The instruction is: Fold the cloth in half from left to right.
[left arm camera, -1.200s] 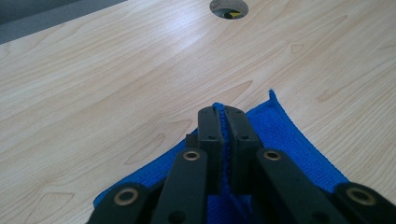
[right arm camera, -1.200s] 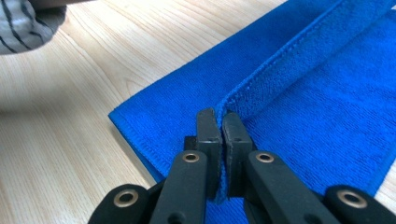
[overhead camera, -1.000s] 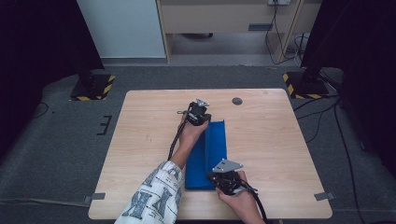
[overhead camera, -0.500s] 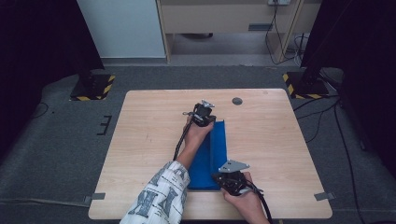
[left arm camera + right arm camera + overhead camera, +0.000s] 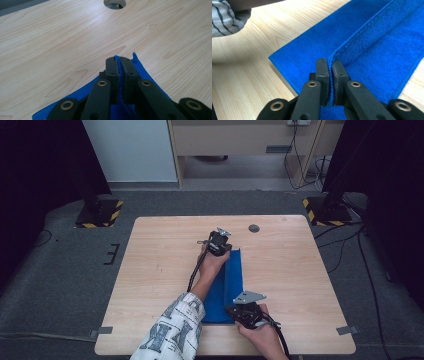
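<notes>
Blue towel (image 5: 231,285) lies mid-frame on the bench (image 5: 160,270), its left part hidden under the forearm. Left claw (image 5: 119,65) and right claw (image 5: 330,68) each pinch a towel edge.

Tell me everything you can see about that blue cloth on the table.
The bright blue terry cloth looks soft and looped, like a microfibre towel, with a stitched hem along its edges. It lies as a long strip on the pale wooden table, running away from the person, one long edge lifted into a raised ridge. The left tongs are shut on its far end, and the right tongs are shut on the ridge at its near end. A forearm in a patterned sleeve reaches across it.
</notes>
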A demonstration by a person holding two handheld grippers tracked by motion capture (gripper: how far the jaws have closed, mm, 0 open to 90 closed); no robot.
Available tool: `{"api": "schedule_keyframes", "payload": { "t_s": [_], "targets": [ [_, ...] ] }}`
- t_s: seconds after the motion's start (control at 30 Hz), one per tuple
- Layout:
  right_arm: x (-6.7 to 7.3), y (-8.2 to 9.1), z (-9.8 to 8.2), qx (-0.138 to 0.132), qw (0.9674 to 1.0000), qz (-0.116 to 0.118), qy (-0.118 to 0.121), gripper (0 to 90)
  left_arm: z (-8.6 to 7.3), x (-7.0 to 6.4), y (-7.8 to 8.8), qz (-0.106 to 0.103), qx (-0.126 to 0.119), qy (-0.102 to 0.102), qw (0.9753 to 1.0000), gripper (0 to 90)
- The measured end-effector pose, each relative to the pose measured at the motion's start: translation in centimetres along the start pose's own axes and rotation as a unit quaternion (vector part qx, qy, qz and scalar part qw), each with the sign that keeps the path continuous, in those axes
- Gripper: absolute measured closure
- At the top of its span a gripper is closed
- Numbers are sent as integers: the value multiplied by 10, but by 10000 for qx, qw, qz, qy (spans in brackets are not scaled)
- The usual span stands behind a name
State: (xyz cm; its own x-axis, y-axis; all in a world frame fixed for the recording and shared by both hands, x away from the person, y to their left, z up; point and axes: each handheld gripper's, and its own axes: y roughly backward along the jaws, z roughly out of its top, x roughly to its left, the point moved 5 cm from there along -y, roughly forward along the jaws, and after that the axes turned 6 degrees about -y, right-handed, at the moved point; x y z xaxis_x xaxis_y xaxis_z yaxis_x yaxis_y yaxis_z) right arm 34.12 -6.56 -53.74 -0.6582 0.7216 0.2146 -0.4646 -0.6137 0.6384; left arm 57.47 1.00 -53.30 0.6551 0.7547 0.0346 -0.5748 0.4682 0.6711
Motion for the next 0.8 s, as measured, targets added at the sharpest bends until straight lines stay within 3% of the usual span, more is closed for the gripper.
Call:
{"api": "schedule_keyframes", "payload": {
  "t_s": [0.23, 0.43, 0.63, 0.8],
  "targets": [
    [-7, 1, -6, 115, 9998, -50, -160, 748, -2, -4, -8, -47, -14, 13, 10000, 783],
    [-14, 3, -7, 202, 9992, -195, -300, 592, 1, -3, -6, -103, -194, 88, 9997, 498],
    [-19, 2, -9, 311, 9982, -312, -413, 443, 4, -1, 0, -140, -325, 139, 9993, 397],
    [-19, 1, -8, 294, 9983, -374, -340, 311, 7, 0, 8, -222, -434, 91, 9988, 337]
  ]
}}
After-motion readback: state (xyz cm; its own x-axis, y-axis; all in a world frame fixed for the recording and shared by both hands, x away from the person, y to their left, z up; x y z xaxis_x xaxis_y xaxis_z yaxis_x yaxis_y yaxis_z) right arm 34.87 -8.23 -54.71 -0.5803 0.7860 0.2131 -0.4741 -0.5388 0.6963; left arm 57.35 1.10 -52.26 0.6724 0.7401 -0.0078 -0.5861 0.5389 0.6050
